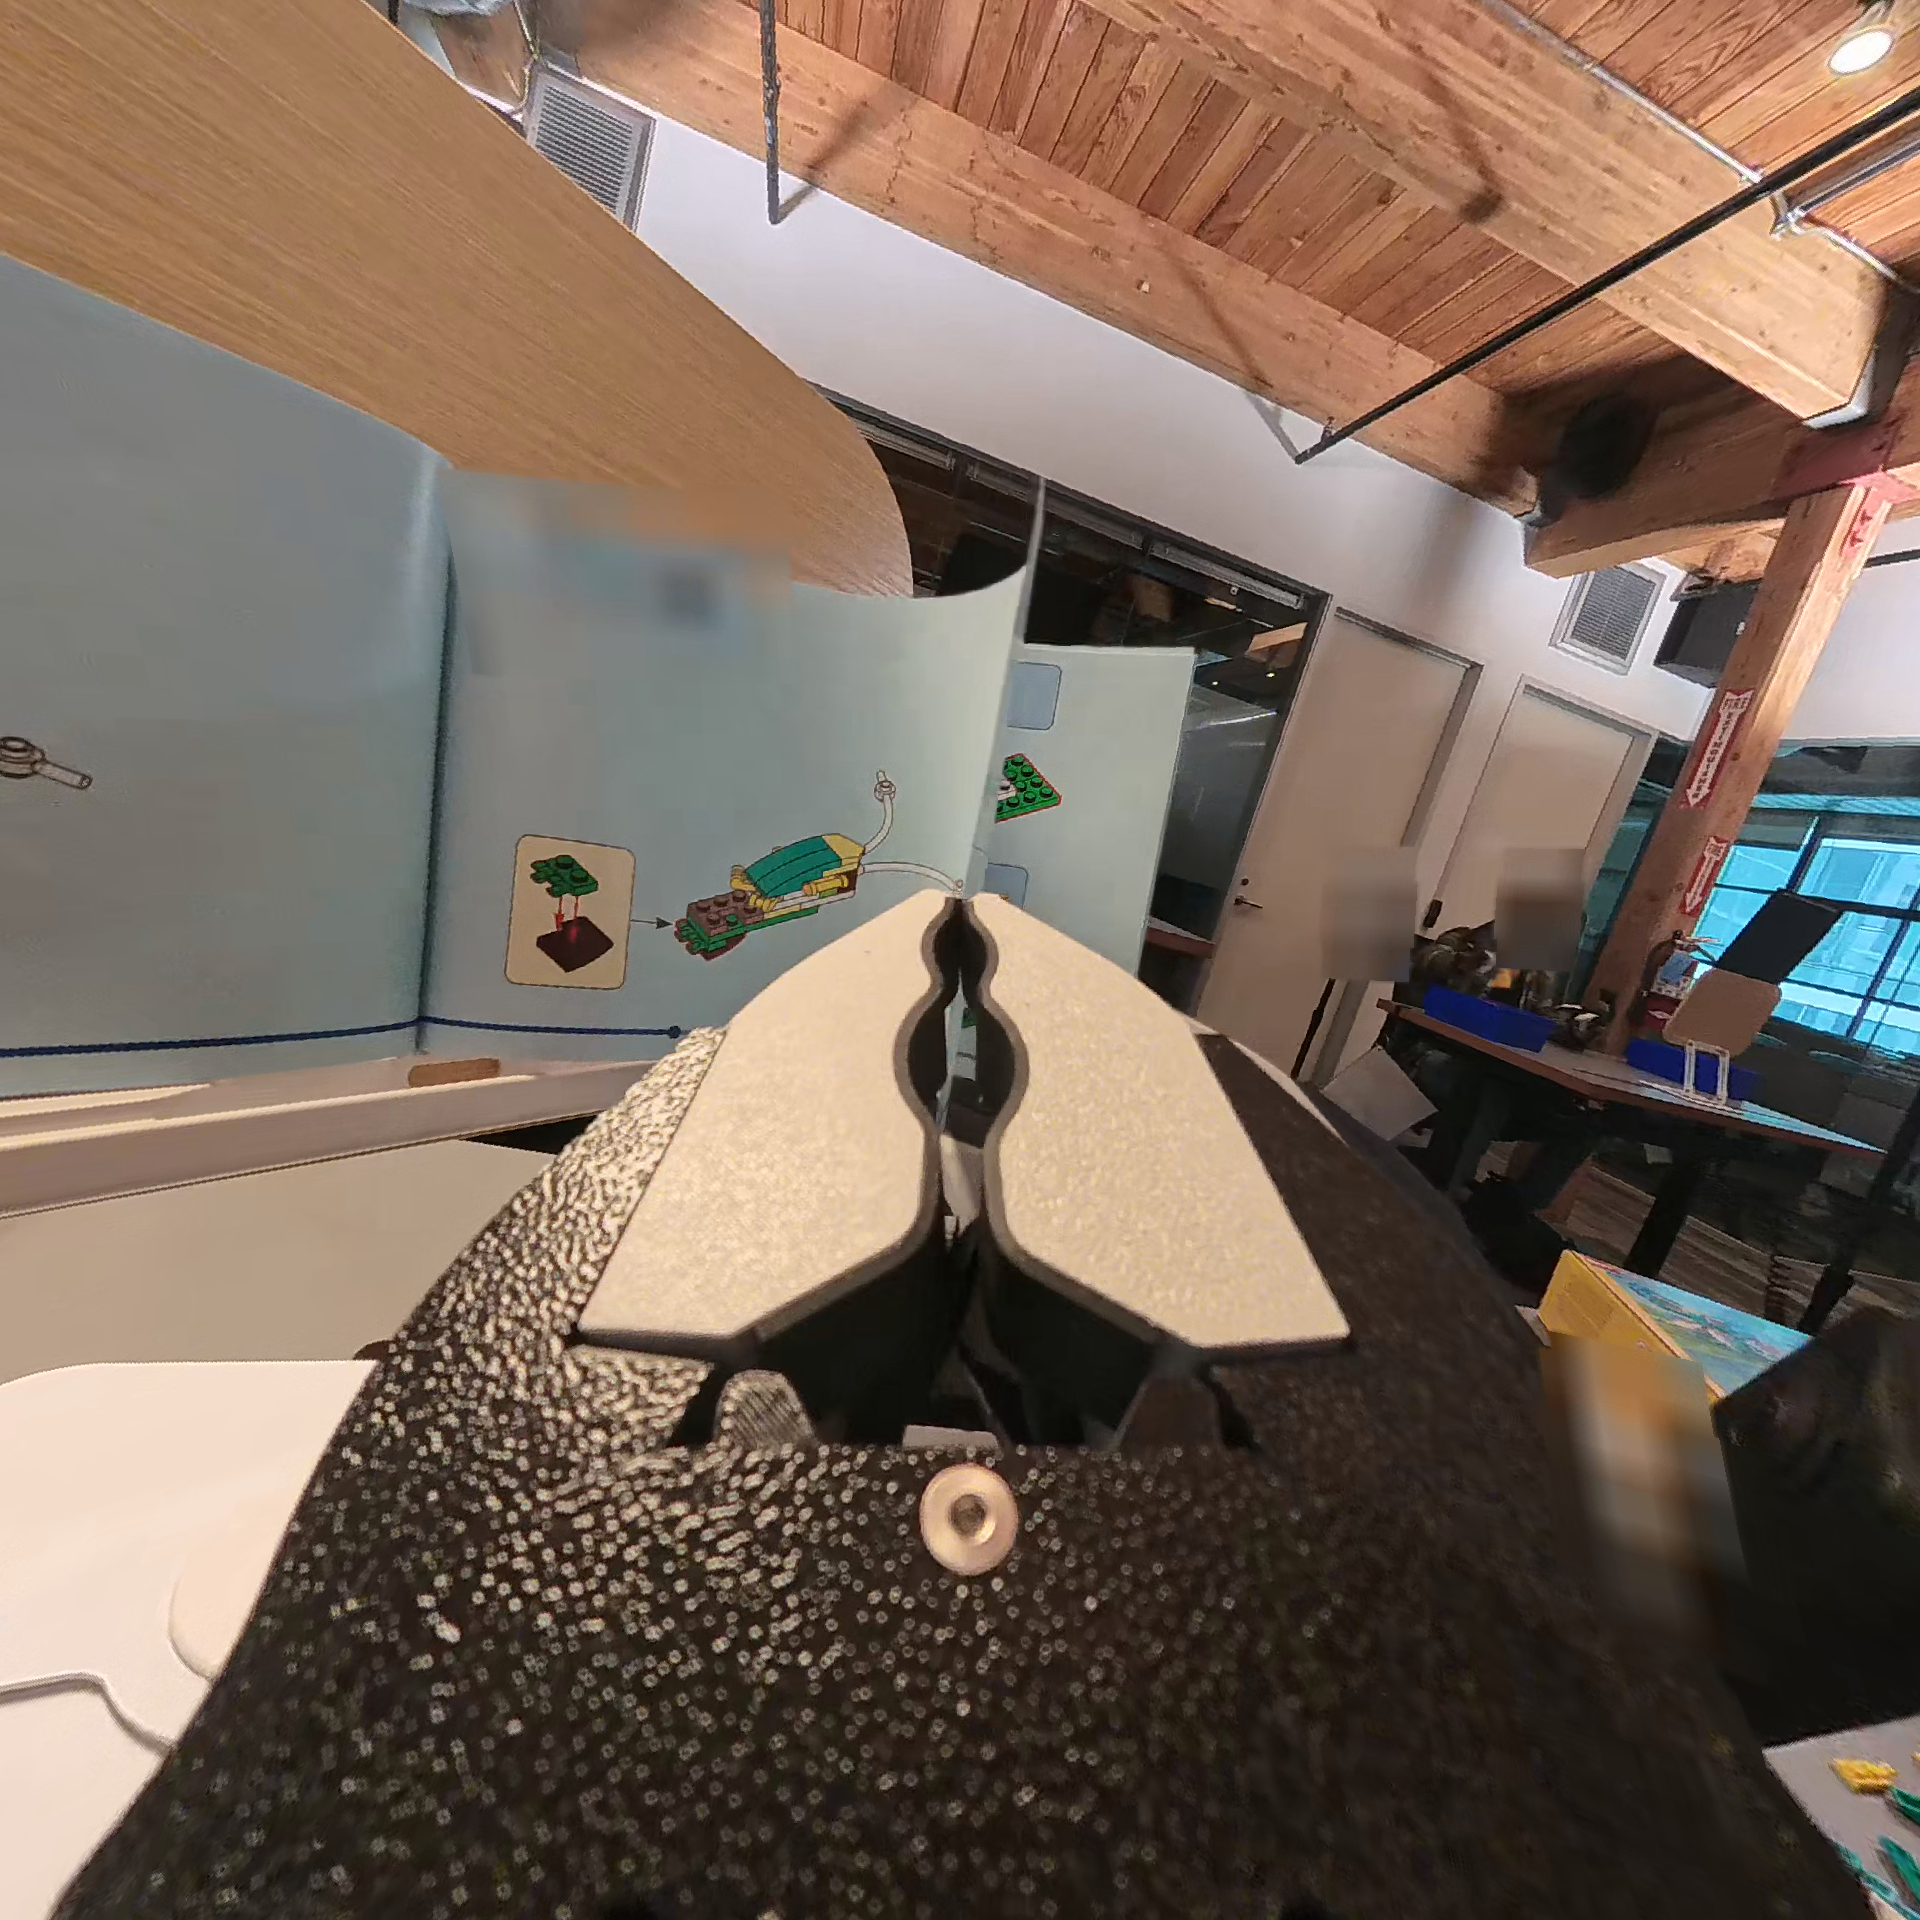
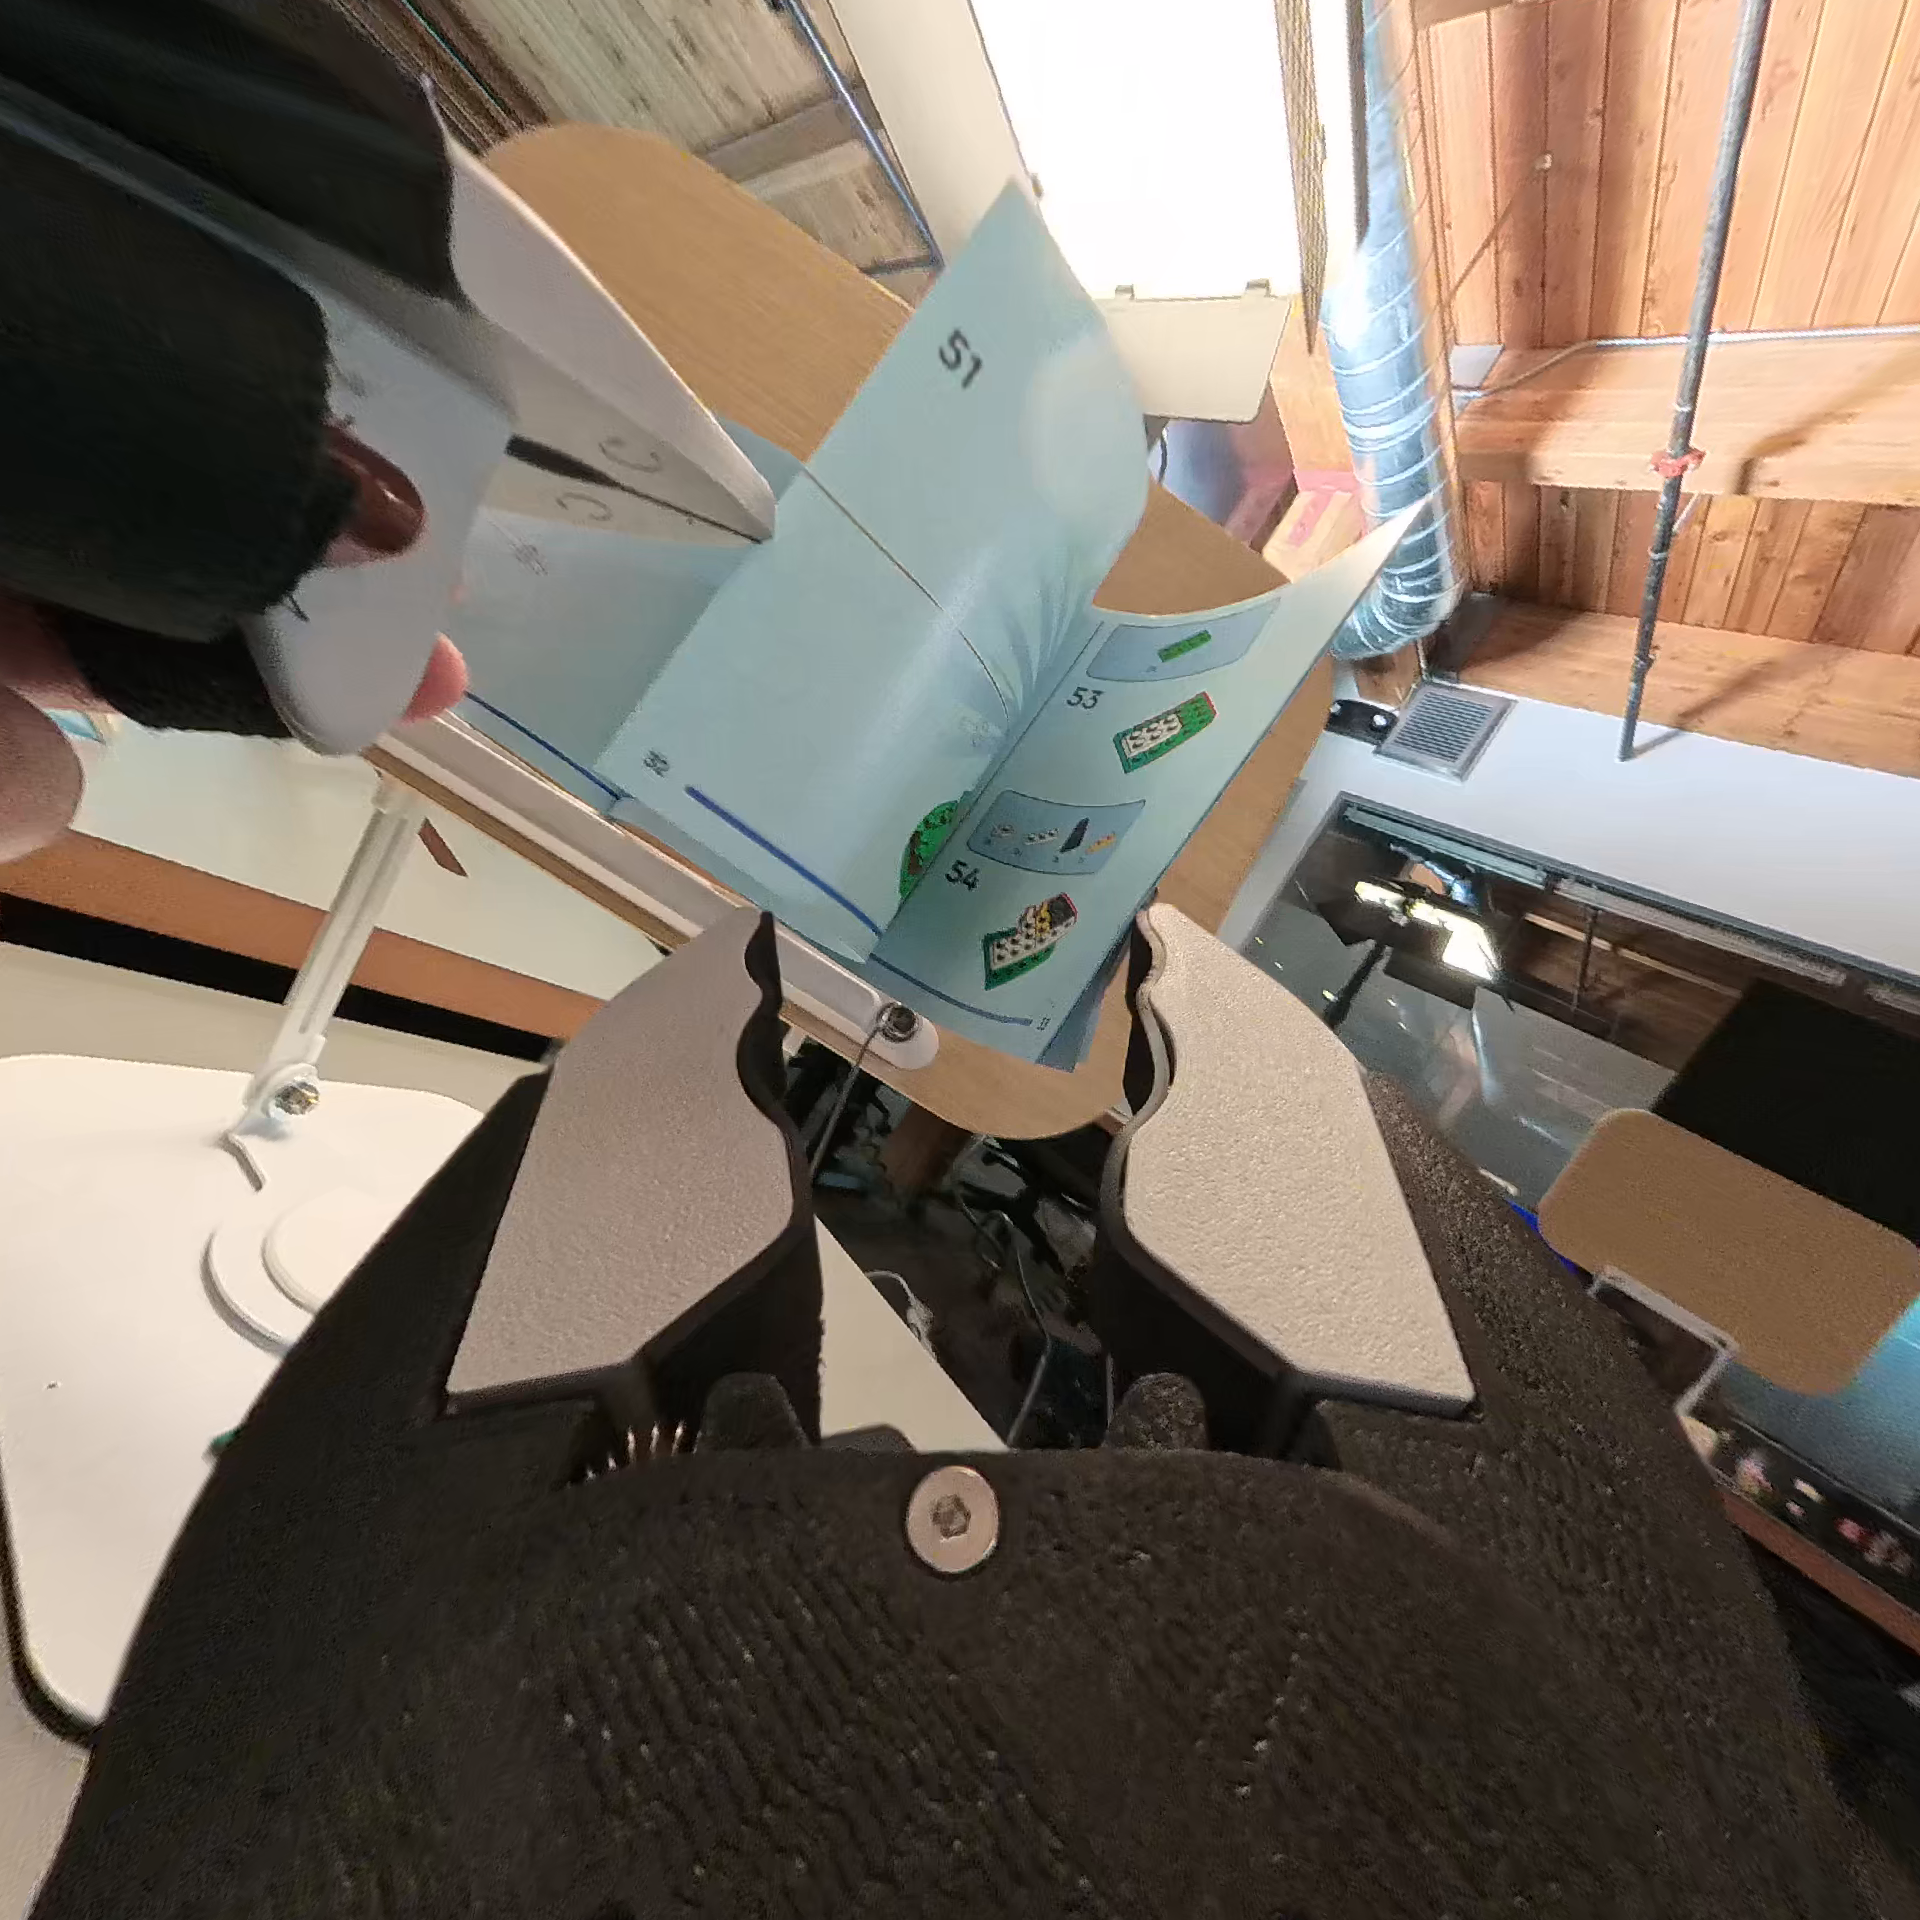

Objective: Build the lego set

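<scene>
Left gripper [image 1: 958, 914] pinching booklet page [image 1: 977, 707], right gripper [image 2: 951, 961] agape

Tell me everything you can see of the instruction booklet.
The instruction booklet is thin, pale blue paper, open and propped on a wooden stand. Its pages show coloured brick drawings and a blue line along the bottom. One page is lifted and curled, pinched between the shut left gripper.

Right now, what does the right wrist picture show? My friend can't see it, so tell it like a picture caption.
The open right gripper points up at a pale blue instruction booklet propped on a wooden book stand, its pages lifted mid-turn. At upper left, the left gripper pinches a page. A white table lies below.
</scene>
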Demonstrator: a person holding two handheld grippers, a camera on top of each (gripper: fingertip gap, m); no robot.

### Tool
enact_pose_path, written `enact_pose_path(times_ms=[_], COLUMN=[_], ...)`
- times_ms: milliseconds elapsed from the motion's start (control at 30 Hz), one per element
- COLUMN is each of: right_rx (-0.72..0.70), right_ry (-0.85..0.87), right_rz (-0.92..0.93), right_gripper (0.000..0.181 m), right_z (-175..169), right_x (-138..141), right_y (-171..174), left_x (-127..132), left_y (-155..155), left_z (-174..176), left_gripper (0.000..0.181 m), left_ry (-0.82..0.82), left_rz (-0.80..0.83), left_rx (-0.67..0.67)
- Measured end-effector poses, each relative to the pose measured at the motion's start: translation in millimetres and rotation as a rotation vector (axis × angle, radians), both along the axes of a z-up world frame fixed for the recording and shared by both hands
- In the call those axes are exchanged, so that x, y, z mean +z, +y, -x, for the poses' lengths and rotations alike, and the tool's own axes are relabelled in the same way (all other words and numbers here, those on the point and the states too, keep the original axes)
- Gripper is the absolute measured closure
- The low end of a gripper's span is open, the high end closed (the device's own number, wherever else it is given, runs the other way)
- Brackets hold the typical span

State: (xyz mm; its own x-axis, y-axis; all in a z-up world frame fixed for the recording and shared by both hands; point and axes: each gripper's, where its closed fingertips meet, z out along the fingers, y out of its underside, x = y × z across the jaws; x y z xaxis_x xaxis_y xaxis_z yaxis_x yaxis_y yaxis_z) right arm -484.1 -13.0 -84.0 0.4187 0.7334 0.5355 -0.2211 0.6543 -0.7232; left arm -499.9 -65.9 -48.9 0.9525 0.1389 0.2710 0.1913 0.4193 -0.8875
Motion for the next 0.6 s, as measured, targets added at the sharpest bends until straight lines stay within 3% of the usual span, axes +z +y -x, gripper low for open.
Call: enact_pose_path(times_ms=[33,233,333,600], right_rx=[-0.026,-0.109,-0.163,-0.147], right_ry=[-0.004,0.037,0.08,0.132], right_rz=[0.01,0.106,0.182,0.254], right_gripper=[0.118,0.118,0.11,0.106], right_z=[0,-7,-15,-22], right_x=[-1,1,4,7], right_y=[4,27,42,50], left_x=[0,1,0,1], left_y=[0,0,-1,-1], left_z=[0,-1,0,-1], left_gripper=[0.181,0.181,0.181,0.181], left_ry=[0.001,0.005,0.006,0.013], left_rz=[0.001,-0.004,0.0,0.0], left_rx=[-0.001,0.003,0.006,0.016])
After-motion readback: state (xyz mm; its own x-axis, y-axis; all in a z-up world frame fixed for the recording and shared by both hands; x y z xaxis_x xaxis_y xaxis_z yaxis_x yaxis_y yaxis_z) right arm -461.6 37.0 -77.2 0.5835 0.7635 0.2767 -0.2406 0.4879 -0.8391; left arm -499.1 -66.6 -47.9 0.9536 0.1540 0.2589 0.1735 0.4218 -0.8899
